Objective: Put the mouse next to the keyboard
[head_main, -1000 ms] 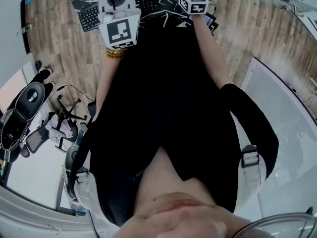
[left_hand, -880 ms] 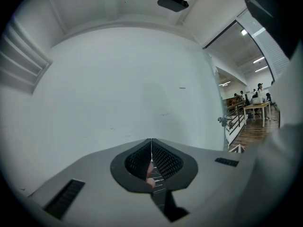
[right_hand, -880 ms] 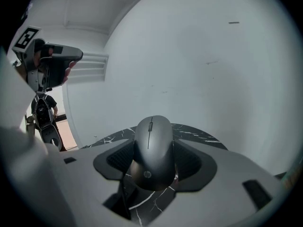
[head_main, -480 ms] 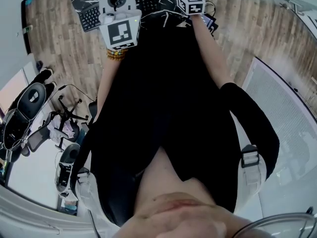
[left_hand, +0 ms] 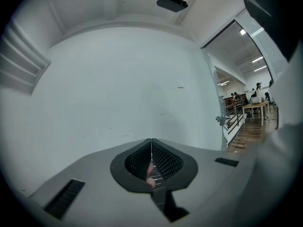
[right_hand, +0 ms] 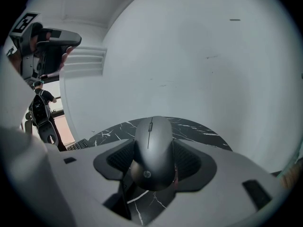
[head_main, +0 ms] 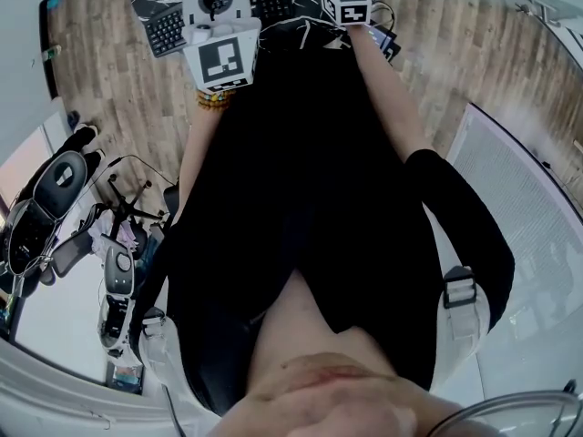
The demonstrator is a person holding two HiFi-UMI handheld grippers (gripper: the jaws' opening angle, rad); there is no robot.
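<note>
Edging left, the right gripper [right_hand: 154, 148] carries the mouse [right_hand: 151, 138] clamped in its jaws over the worktop [right_hand: 203, 131]. The left gripper [left_hand: 151, 163] idles, jaws pressed together, empty. Next, probably: lower beside the keyboard [head_main: 167, 31], then release.

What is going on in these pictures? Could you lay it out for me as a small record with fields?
who: a person in a black top, one handheld gripper in each hand
right gripper: jaws shut on the grey mouse, one at each side
left gripper: jaws together, nothing between them
keyboard: black, lying on the black marbled surface, on the person's left
mouse position: held over the marbled surface; whether it touches cannot be told
floor: wooden floor around the surface
task state: mouse in the jaws, not yet set down by the keyboard
</note>
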